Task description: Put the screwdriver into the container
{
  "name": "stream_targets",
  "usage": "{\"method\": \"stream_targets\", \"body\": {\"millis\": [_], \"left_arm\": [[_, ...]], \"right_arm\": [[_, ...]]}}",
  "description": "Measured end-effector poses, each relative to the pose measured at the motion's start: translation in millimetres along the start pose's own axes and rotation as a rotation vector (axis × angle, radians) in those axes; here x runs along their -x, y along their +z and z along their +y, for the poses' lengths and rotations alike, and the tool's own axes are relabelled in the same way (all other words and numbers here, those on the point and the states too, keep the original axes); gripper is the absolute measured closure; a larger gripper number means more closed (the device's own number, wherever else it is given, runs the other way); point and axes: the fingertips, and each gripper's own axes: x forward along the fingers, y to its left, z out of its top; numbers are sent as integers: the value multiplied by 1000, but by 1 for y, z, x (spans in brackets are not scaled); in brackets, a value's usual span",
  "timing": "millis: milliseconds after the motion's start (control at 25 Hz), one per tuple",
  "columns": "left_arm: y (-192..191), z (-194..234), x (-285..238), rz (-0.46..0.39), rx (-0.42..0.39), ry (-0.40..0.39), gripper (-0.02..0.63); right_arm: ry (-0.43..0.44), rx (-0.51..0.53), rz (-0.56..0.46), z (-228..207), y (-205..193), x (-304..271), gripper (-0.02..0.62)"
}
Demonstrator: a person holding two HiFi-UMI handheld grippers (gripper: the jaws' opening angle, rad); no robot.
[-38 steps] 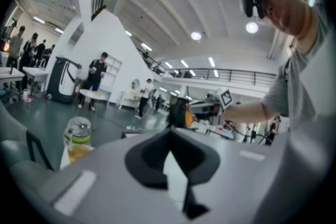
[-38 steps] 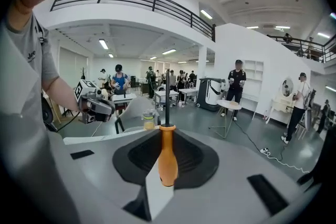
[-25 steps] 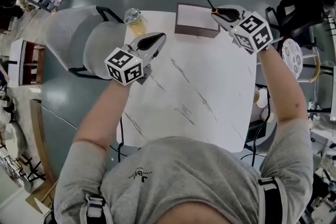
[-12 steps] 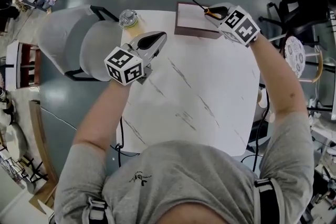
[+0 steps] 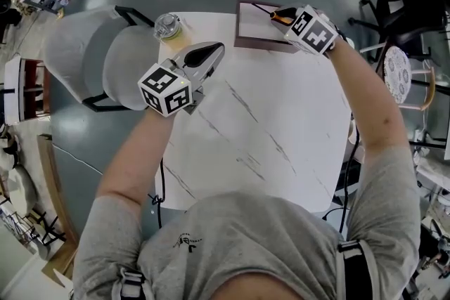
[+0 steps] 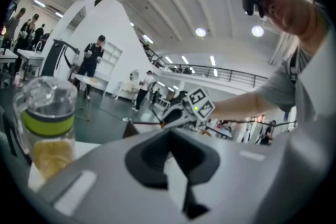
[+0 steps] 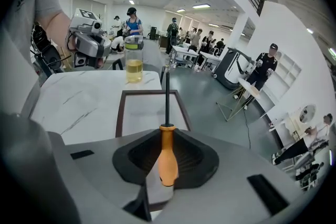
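Closed left tongs (image 6: 169,140) near bottle (image 6: 47,123)

Head cam top-down; L/R cams low, facing, share table (image 5: 281,116)

The table (image 5: 281,102) looks like glossy veined marble; the screwdriver (image 7: 167,157) has a smooth orange plastic handle.

Right gripper (image 5: 280,14) has carried the screwdriver (image 5: 262,9) over the container (image 5: 261,46)
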Motion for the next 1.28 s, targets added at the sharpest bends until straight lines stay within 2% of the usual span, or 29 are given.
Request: {"method": "stream_targets", "body": {"millis": [520, 1080, 1280], "left_arm": [[-17, 7, -7, 12, 21, -20, 603], [-32, 10, -11, 21, 50, -25, 603], [-34, 10, -11, 24, 51, -29, 603]], "right_arm": [[51, 60, 157, -3, -20, -35, 528], [41, 151, 308, -5, -31, -52, 528], [25, 186, 323, -6, -29, -57, 528]]}}
